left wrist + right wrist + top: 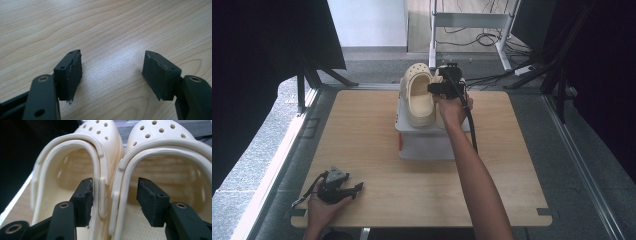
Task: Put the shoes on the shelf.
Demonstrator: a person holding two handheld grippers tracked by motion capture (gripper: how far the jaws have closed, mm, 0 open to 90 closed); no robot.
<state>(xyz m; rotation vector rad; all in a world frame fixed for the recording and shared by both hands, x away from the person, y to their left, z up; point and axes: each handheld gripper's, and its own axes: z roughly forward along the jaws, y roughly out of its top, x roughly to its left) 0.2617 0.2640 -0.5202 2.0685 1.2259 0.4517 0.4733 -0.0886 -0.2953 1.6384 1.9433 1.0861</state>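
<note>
A wooden table (362, 150) is seen across the middle of the high view, and a white box (427, 142) is set on it just above the centre of the frame. On top of the box a pair of cream clogs is placed side by side with toes toward the top of the frame: the left clog (418, 97) is seen whole, while the right clog (441, 80) is largely covered by the hand. In the right gripper view both are shown close up, the left clog (67, 170) at the left and the right clog (170, 165) at the right, with their inner walls touching near the centre. The right gripper (446, 88) is held over the heels; its jaws are spread, one inside each clog, with the two adjoining walls between them and no pressing seen, so the pair is judged released. The left gripper (337, 186) is rested at the lower left of the high view, its jaws parted over bare wood with nothing between them. The clogs are judged light, soft, springy foam, not fragile and somewhat smooth; a grip across both inner walls near the heel, or on a heel strap, would likely hold best, though the walls may flex.
</note>
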